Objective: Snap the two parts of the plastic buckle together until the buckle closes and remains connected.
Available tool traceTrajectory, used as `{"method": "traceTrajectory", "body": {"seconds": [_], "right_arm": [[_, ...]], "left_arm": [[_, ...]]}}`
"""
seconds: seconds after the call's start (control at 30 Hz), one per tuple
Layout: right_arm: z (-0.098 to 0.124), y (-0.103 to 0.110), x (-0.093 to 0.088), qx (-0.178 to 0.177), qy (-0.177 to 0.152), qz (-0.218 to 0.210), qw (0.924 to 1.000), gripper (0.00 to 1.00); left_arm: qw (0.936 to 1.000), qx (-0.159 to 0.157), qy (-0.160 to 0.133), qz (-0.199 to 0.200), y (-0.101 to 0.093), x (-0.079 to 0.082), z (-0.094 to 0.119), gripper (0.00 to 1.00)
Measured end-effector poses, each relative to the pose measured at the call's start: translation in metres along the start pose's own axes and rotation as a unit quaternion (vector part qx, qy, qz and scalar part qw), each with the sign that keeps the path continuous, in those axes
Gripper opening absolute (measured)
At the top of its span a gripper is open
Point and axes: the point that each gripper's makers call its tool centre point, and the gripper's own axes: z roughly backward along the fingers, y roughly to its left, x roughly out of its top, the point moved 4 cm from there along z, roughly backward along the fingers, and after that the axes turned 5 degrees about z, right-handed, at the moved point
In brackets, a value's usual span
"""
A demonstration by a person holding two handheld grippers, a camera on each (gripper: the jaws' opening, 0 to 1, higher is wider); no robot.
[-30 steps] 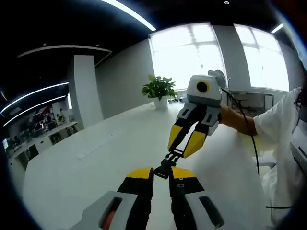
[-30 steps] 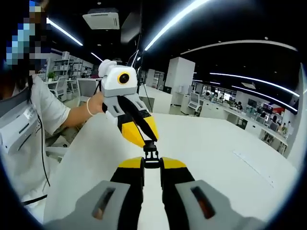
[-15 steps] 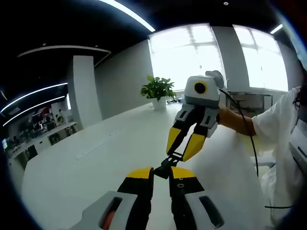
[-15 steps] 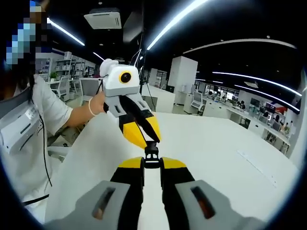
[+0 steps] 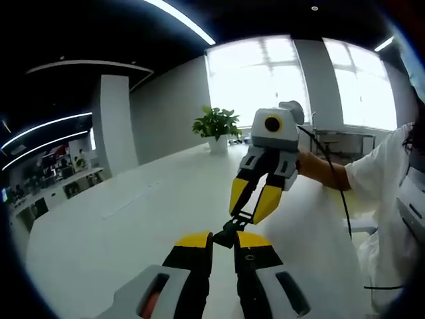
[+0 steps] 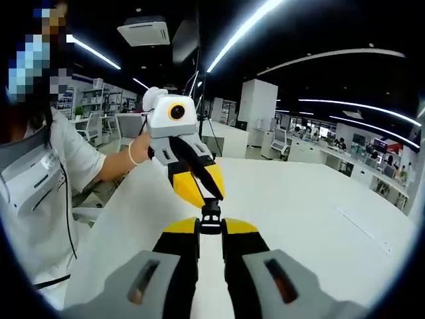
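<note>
Both halves of the black buckle [image 5: 234, 229] are held up in the air above the white table [image 5: 119, 226], between the two grippers, which face each other nose to nose. The left gripper [image 5: 224, 240] is clenched on its half at the yellow tips; the right gripper [image 5: 254, 207] comes down from above, its yellow tips pinching the other half. In the right gripper view the buckle [image 6: 210, 216] sits just past the right gripper's own tips [image 6: 210, 228], with the left gripper [image 6: 202, 194] bearing down on it. Held end to end like this, the halves line up for a straight push — they look touching, but whether they have clicked shut I cannot tell
</note>
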Motion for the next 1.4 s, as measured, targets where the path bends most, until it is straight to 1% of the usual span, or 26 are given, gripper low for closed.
{"method": "traceTrajectory", "body": {"seconds": [0.27,0.4,0.53,0.73,0.83,0.87,0.97,1.0,1.07,1.2,1.4], "right_arm": [[-0.002,0.001,-0.002,0.008,0.002,0.003,1.0,0.13],[-0.003,0.003,0.0,0.016,-0.007,-0.001,0.9998,0.13],[-0.003,0.002,-0.001,0.012,0.003,0.009,0.9999,0.13],[-0.003,0.002,-0.001,0.01,-0.003,0.005,0.9999,0.13],[-0.003,0.001,0.0,0.004,-0.013,0.009,0.9999,0.13],[-0.003,0.001,0.0,0.004,-0.013,0.014,0.9998,0.14],[-0.003,0.002,-0.001,0.003,-0.008,0.022,0.9997,0.22],[-0.003,0.003,-0.002,0.004,-0.007,0.023,0.9997,0.23],[-0.003,0.003,0.0,0.003,-0.016,0.02,0.9997,0.23],[-0.003,0.001,0.004,0.0,-0.037,0.001,0.9993,0.23],[-0.005,0.003,0.006,0.004,-0.047,-0.005,0.9989,0.21]], "left_arm": [[1.0,-0.007,0.001,0.003,-0.003,-0.003,-0.001,0.12],[0.9997,-0.021,-0.004,0.012,-0.007,-0.003,-0.002,0.12],[0.9998,-0.017,-0.003,0.006,-0.008,-0.004,-0.004,0.12],[0.9997,-0.019,-0.008,0.014,-0.008,-0.004,-0.003,0.12],[0.9996,-0.017,-0.013,0.019,-0.006,-0.003,0.0,0.12],[0.9995,-0.017,-0.015,0.021,-0.006,-0.003,0.0,0.12],[0.9994,-0.011,-0.022,0.023,-0.003,0.0,0.004,0.12],[0.9993,-0.011,-0.025,0.025,-0.002,0.001,0.005,0.12],[0.9992,-0.011,-0.029,0.027,-0.002,0.002,0.007,0.12],[0.999,-0.012,-0.033,0.027,-0.004,0.003,0.008,0.12],[0.9988,-0.019,-0.035,0.027,-0.008,0.004,0.009,0.12]]}}
